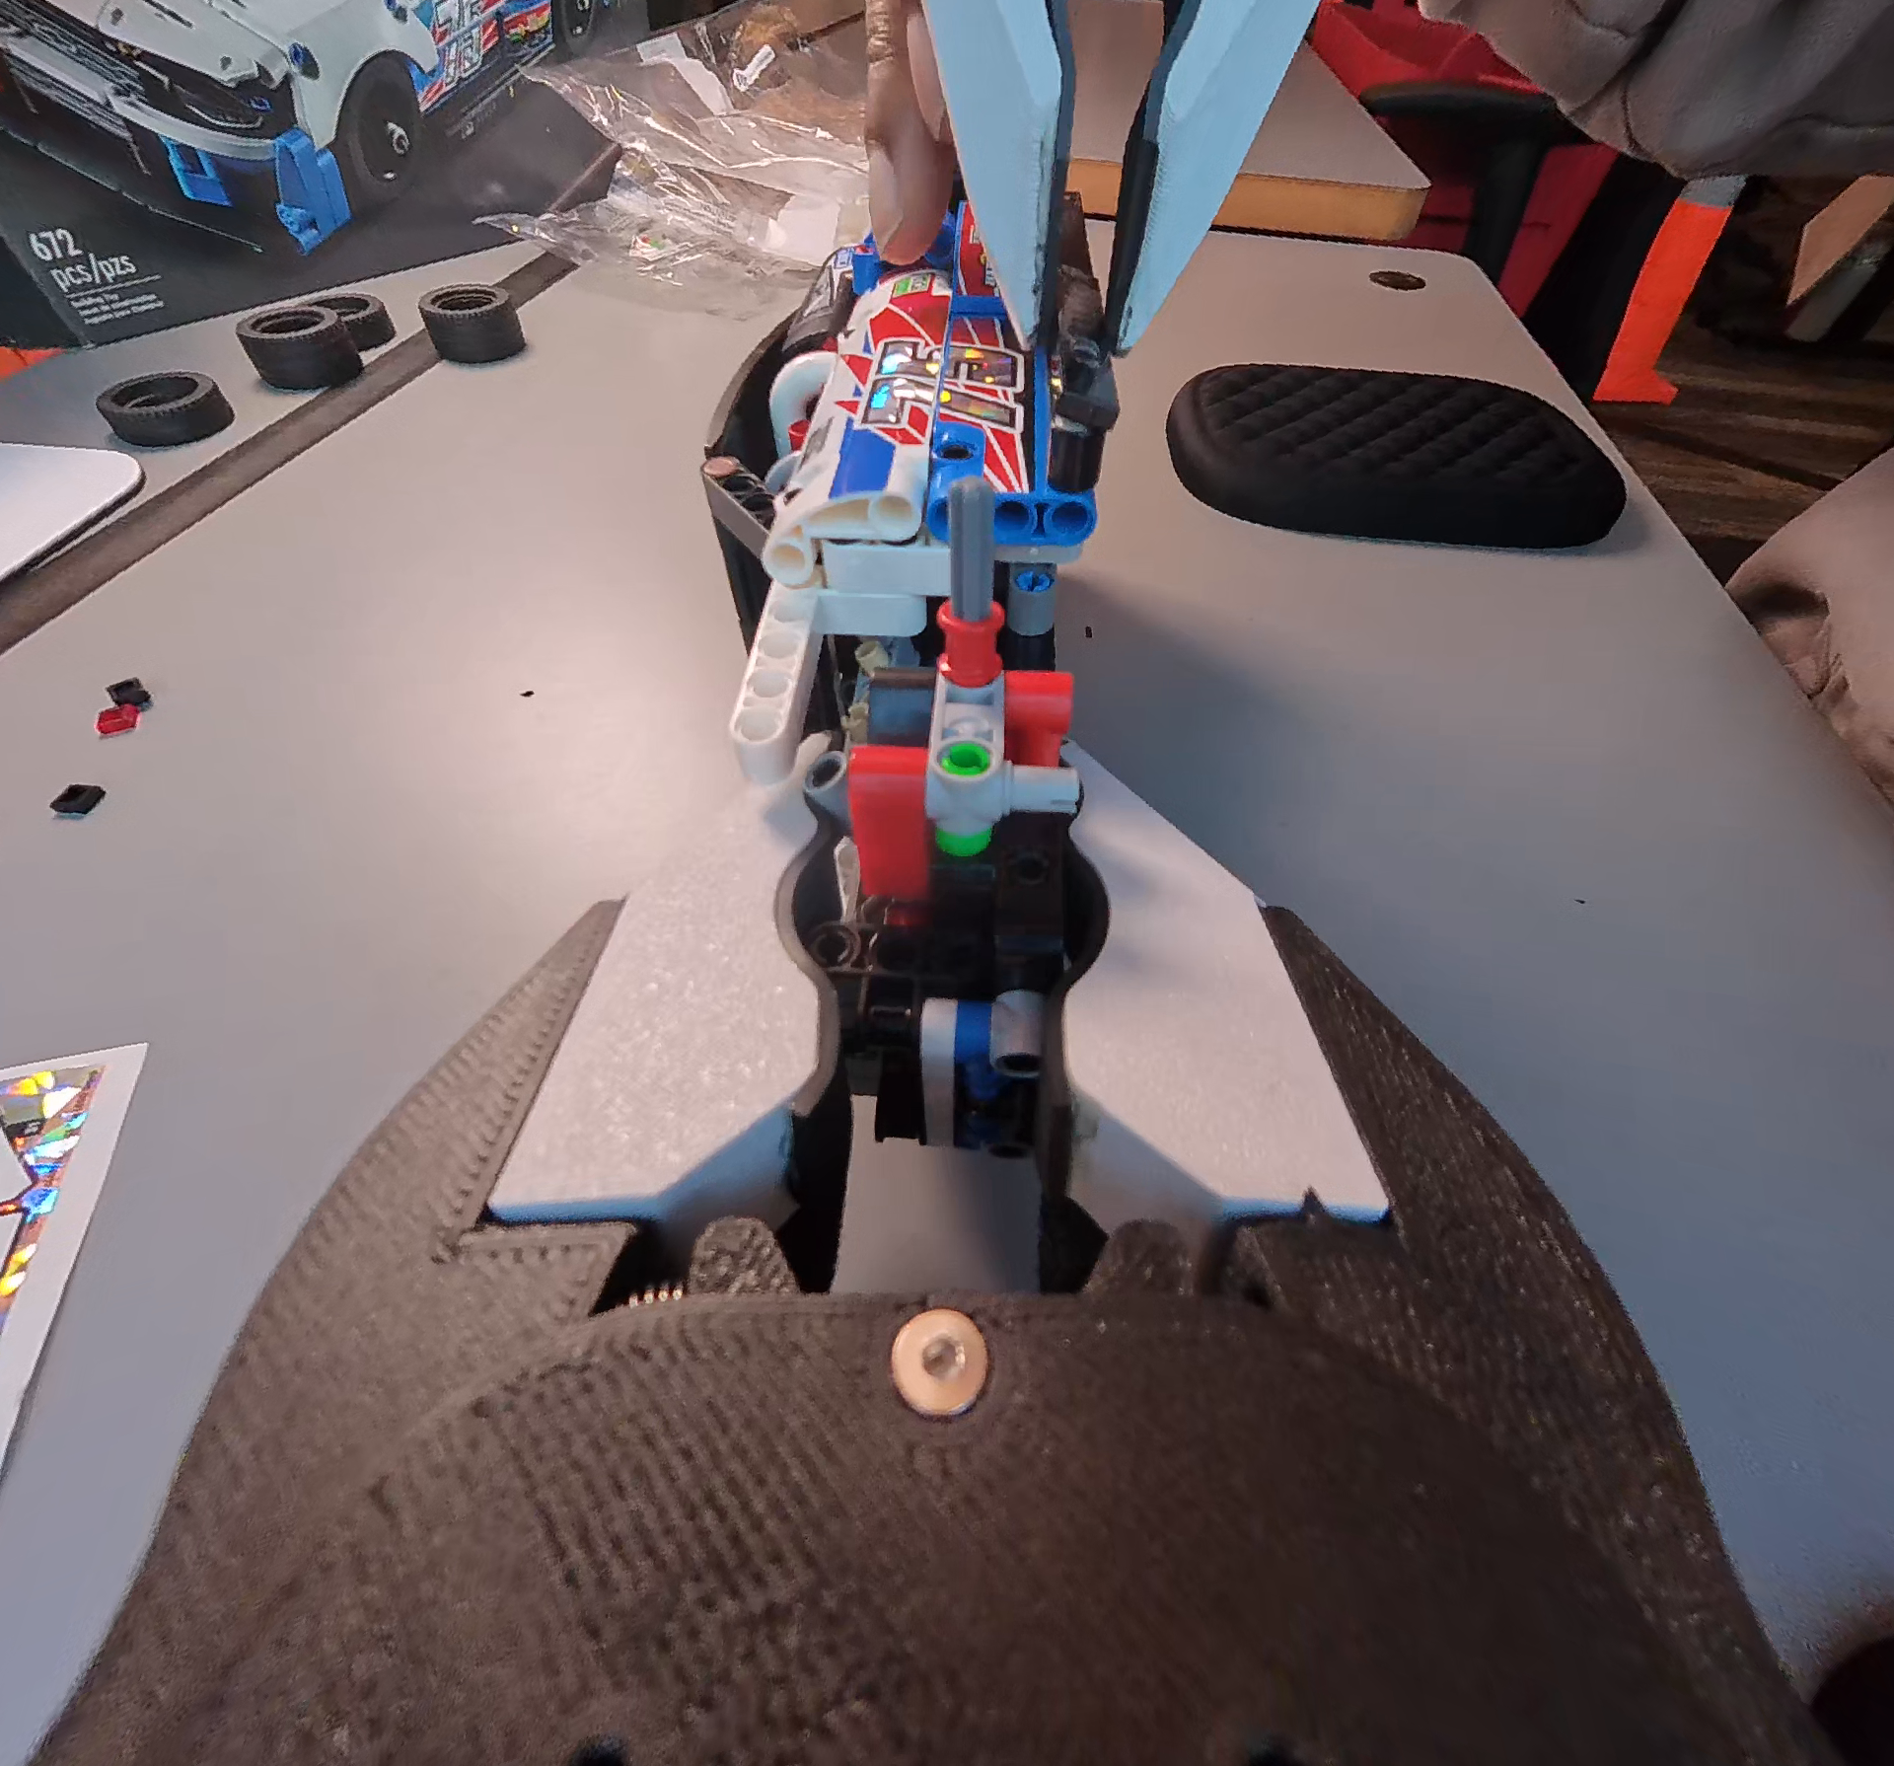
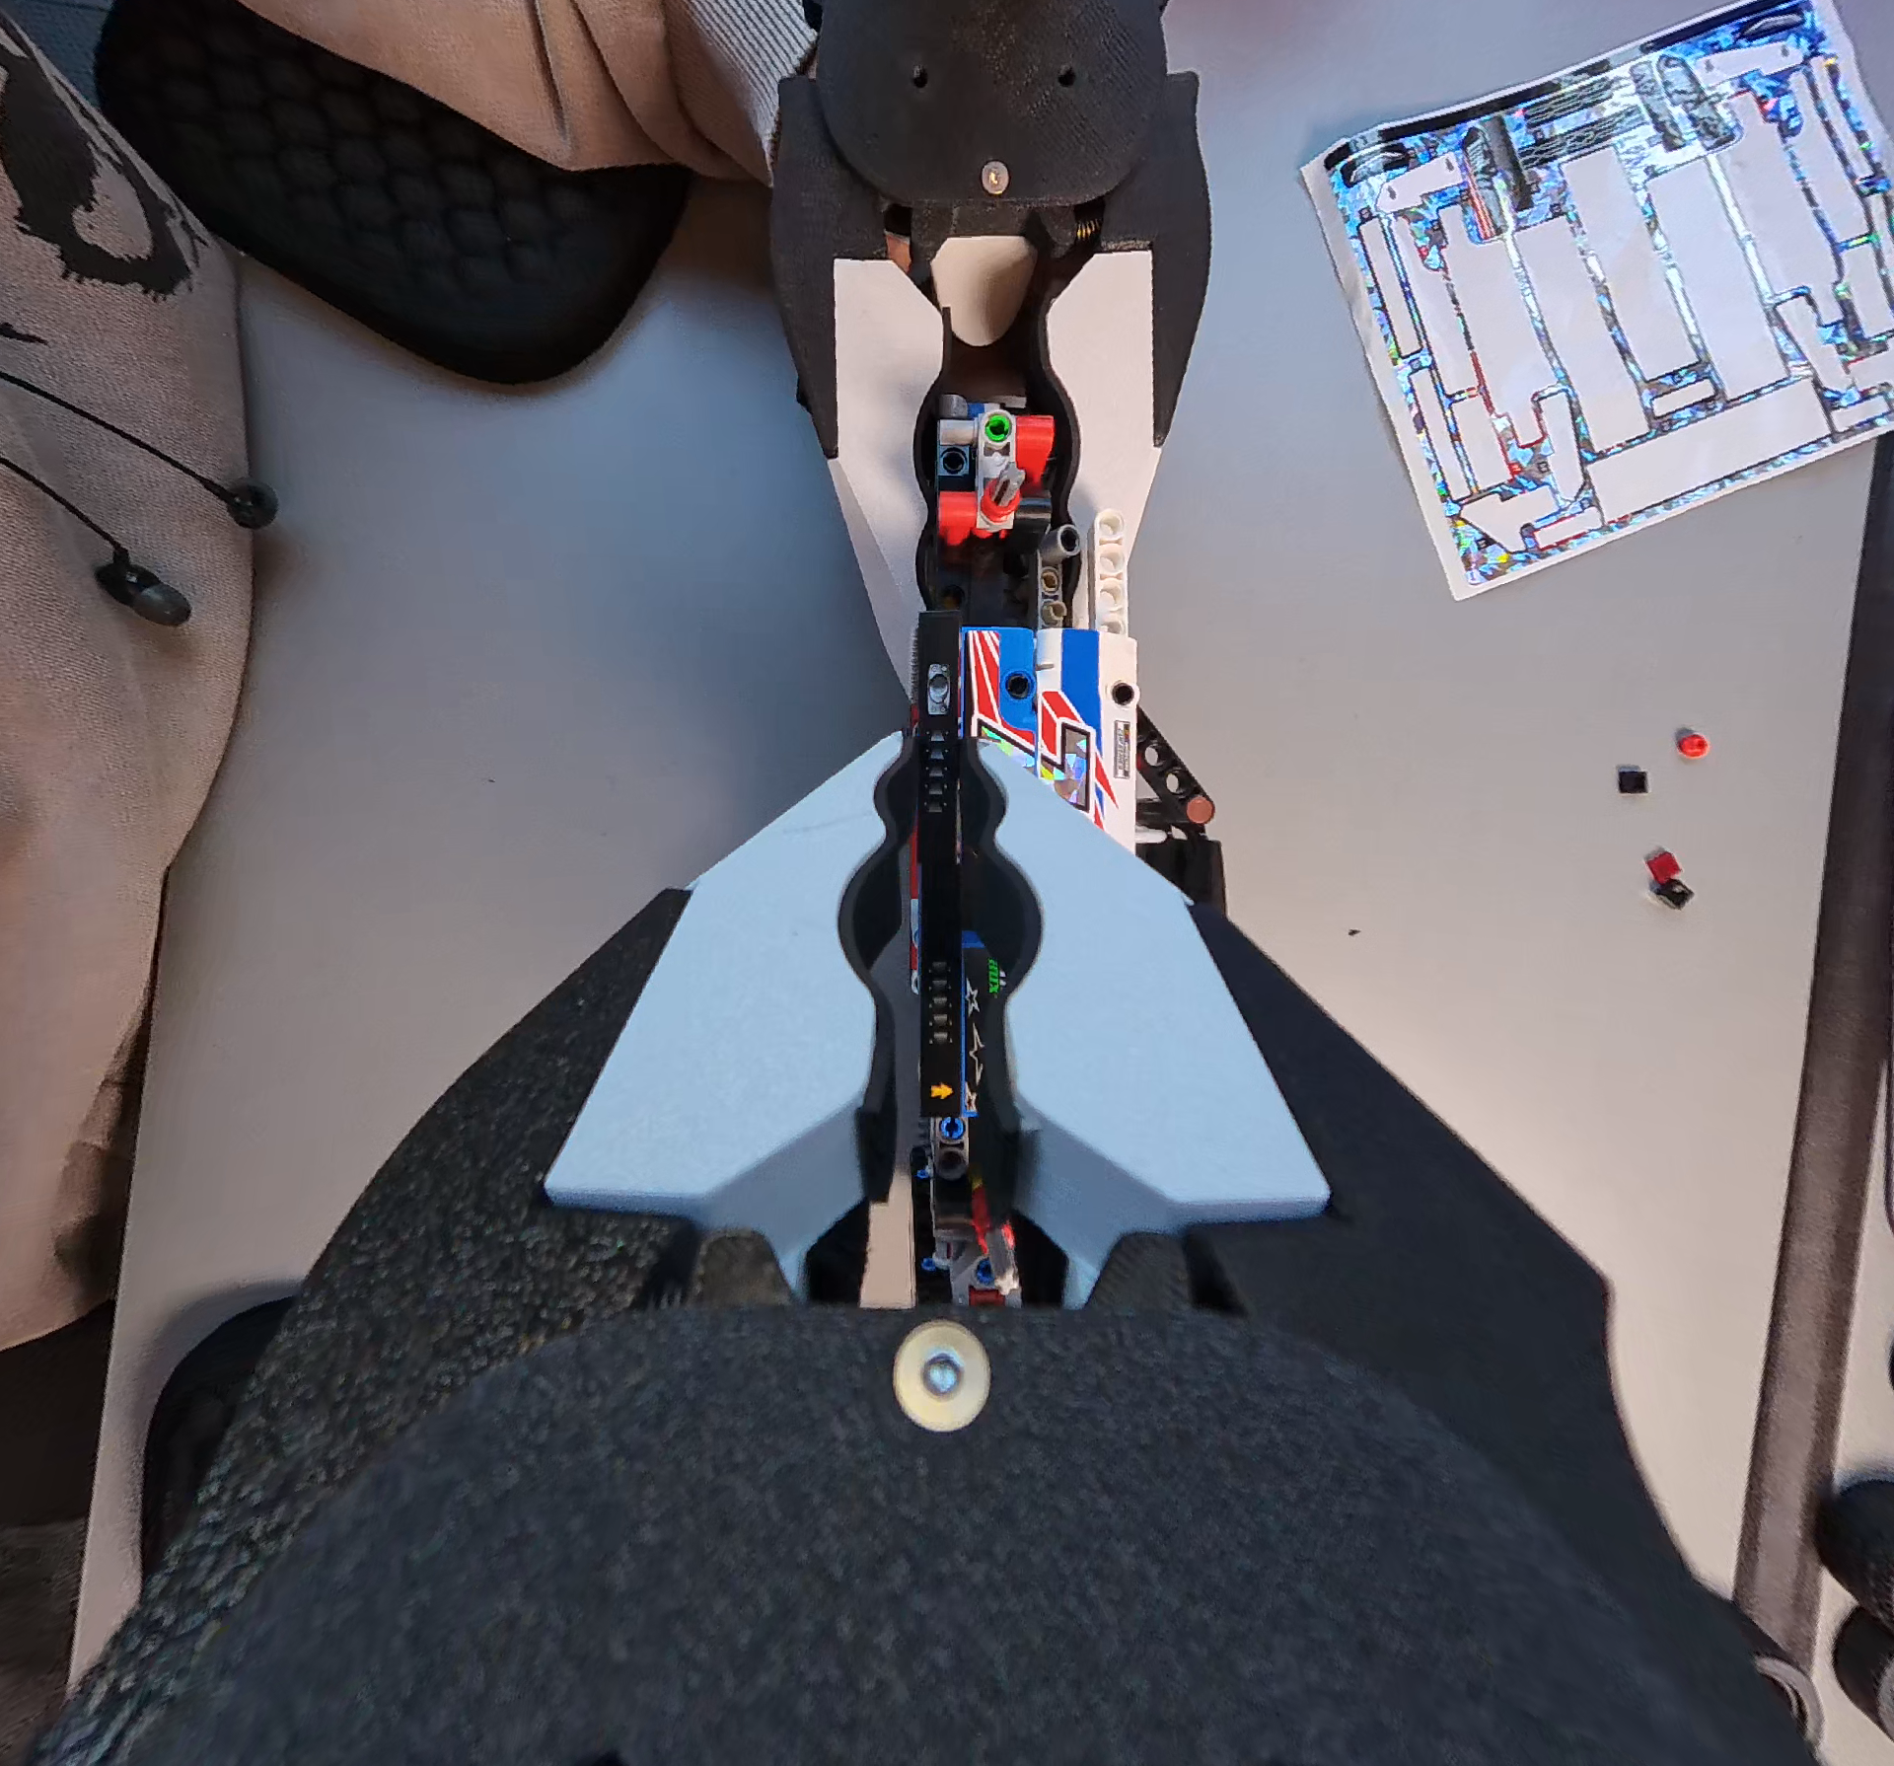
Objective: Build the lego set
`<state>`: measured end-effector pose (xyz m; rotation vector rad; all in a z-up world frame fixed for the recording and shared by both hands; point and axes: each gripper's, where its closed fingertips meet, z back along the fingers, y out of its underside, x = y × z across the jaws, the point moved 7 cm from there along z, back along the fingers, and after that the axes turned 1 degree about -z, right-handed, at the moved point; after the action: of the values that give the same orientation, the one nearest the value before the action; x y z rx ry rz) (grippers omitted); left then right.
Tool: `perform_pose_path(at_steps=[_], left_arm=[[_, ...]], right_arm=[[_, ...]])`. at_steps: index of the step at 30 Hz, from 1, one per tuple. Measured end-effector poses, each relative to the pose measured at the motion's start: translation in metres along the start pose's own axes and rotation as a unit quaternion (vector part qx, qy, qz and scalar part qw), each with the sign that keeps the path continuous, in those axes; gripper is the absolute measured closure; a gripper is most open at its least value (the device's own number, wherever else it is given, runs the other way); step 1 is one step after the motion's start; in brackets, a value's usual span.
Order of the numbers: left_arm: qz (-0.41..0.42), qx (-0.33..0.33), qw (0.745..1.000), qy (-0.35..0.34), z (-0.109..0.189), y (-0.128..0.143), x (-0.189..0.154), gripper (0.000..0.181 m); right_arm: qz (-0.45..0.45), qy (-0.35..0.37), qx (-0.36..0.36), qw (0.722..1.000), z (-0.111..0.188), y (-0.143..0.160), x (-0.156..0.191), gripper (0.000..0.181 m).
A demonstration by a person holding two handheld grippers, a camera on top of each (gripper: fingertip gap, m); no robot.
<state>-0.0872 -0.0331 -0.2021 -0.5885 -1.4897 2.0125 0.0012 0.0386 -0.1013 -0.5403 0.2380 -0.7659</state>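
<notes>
A half-built lego car model [image 1: 922,446] with white, blue and red stickered panels lies on its side on the grey table [image 1: 410,641]. My left gripper [image 1: 917,774] is shut on its near end, around the black frame with red, grey and green pins. My right gripper [image 1: 1076,348] comes down from above and is shut on a long black beam [image 2: 938,897] along the model's edge. In the right wrist view the right gripper [image 2: 938,748] pinches that beam, with the left gripper [image 2: 999,528] opposite. A person's finger [image 1: 907,179] rests on the model's far end.
Several black tyres [image 1: 297,348] and the set's box [image 1: 256,77] lie at the far left, beside a clear plastic bag [image 1: 707,169]. A black wrist rest [image 1: 1394,456] lies at the right. A shiny sticker sheet [image 2: 1619,282] and small red and black pieces [image 2: 1665,876] lie nearby. Left tips to right tips: about 7 cm.
</notes>
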Motion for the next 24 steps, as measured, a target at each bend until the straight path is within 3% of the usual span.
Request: perform_pose_path(at_steps=[24], left_arm=[[0.032, 0.003, 0.999, 0.017, -0.0013, 0.0004, 0.004, 0.147]], right_arm=[[-0.047, -0.019, 0.037, 0.998, -0.0009, -0.0028, -0.0077, 0.176]])
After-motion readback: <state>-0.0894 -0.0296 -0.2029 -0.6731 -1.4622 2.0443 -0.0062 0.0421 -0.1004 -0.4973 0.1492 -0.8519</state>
